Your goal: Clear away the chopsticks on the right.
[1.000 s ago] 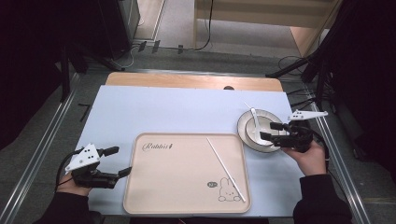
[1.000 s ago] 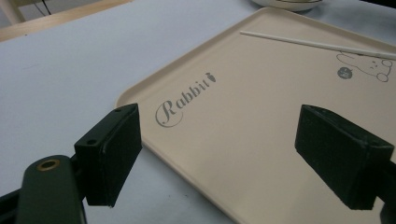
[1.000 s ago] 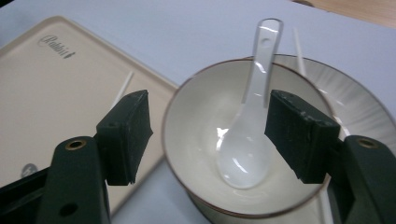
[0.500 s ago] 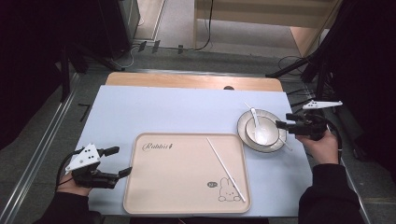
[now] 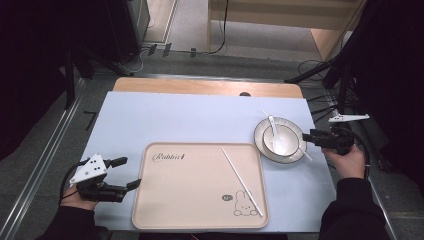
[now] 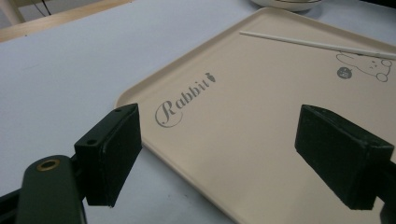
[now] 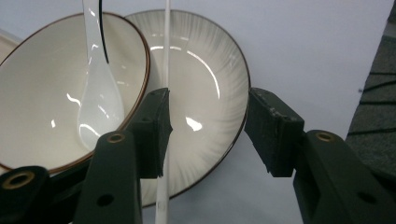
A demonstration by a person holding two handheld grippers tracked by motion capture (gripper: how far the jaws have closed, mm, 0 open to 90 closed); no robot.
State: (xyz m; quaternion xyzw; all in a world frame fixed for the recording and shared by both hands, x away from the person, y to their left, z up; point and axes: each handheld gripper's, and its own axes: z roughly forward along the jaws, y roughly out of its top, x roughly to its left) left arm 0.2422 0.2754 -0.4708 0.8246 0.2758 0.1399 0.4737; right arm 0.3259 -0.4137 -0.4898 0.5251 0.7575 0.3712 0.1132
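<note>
Right gripper (image 7: 208, 133) low over a white ribbed plate with a dark rim (image 7: 219, 79) on the pale blue counter (image 7: 303, 42). Jaws part-way apart, just been closing; plate rim between them. A thin white chopstick (image 7: 166, 51) runs past the left jaw's inner face. Left: a white brown-rimmed bowl (image 7: 37, 88) holding a white ceramic spoon (image 7: 100, 98).

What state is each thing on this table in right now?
Tray: flat, one chopstick lying in it.
Plate: bears the bowl and a second chopstick.
Spoon: resting in the bowl.
Left gripper: open, empty.
Right gripper: open, jaws just closing around the plate's rim.
</note>
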